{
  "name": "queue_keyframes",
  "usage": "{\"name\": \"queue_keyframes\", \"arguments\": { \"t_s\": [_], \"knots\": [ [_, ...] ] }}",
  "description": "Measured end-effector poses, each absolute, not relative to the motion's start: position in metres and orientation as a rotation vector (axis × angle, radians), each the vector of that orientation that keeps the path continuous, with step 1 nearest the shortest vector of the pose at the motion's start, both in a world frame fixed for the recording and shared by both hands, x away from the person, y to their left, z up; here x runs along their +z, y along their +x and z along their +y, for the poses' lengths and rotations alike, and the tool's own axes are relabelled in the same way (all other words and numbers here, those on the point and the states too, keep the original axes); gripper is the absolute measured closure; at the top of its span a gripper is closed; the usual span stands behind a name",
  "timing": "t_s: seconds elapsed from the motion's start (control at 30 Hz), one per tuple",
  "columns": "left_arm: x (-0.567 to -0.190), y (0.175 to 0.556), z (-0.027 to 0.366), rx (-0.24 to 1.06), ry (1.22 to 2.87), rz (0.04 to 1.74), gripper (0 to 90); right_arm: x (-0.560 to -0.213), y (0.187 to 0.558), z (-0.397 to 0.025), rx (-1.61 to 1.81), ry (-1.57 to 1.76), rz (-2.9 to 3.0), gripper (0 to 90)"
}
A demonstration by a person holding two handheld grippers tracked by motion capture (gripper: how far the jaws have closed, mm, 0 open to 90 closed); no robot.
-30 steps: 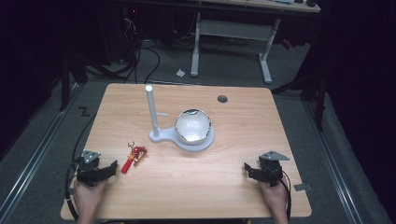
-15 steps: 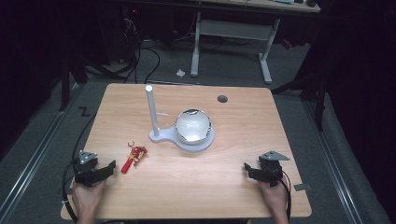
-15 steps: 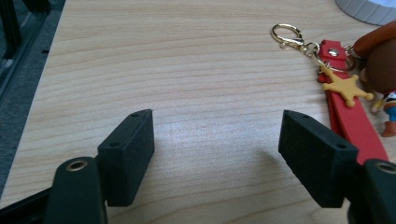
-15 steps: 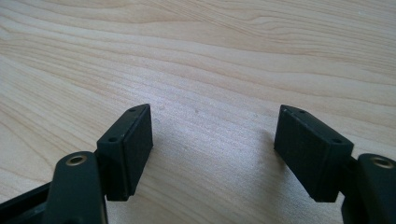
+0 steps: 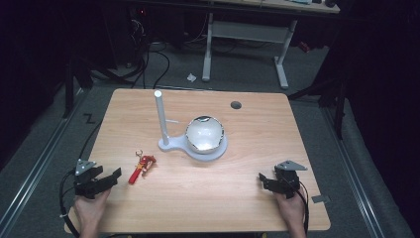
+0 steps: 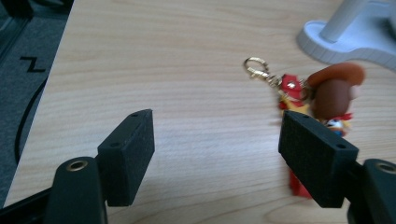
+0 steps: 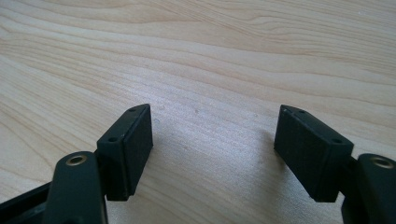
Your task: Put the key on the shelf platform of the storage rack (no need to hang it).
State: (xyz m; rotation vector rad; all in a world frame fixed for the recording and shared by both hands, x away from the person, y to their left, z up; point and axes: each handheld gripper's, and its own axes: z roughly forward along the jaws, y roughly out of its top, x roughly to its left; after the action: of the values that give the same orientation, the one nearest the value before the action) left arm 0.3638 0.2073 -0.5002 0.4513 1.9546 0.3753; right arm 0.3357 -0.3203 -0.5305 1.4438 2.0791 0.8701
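Two grippers, both spread wide and empty, low over the worktop.

Left gripper: fingers fully parted, nothing touched; keyring figure lies on the wood just beyond the right-hand finger, near the white stand. Judged light, small, rigid at the head, loose at the gold ring; best pinched across the body, not the chain. Right gripper: fingers parted over bare wood, well apart from it.

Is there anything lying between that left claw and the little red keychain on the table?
Nothing visible. Bare wood lies between the open left gripper and the keychain, which sits just ahead of it, partly behind one jaw in the left gripper view.
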Motion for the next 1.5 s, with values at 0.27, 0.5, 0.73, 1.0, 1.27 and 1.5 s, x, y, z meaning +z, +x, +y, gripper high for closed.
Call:
{"name": "queue_keyframes", "arguments": {
  "t_s": [0.27,0.5,0.73,1.0,1.27,1.5],
  "knots": [
    [-0.482,0.36,0.193,0.334,0.491,1.91,24.3,-0.53,0.336,-0.32,0.87,1.444,2.079,28.3],
    [-0.473,0.359,0.172,0.306,0.557,1.885,22.0,-0.53,0.336,-0.32,0.87,1.444,2.079,28.3],
    [-0.475,0.362,0.149,0.305,0.62,1.901,20.6,-0.53,0.336,-0.32,0.87,1.445,2.079,28.3],
    [-0.484,0.369,0.131,0.306,0.667,1.939,19.8,-0.53,0.336,-0.32,0.87,1.444,2.08,28.3],
    [-0.496,0.381,0.119,0.339,0.721,1.966,19.9,-0.53,0.336,-0.32,0.87,1.444,2.08,28.3],
    [-0.507,0.391,0.112,0.341,0.749,1.987,21.4,-0.53,0.336,-0.32,0.87,1.443,2.08,28.3]
  ]
}}
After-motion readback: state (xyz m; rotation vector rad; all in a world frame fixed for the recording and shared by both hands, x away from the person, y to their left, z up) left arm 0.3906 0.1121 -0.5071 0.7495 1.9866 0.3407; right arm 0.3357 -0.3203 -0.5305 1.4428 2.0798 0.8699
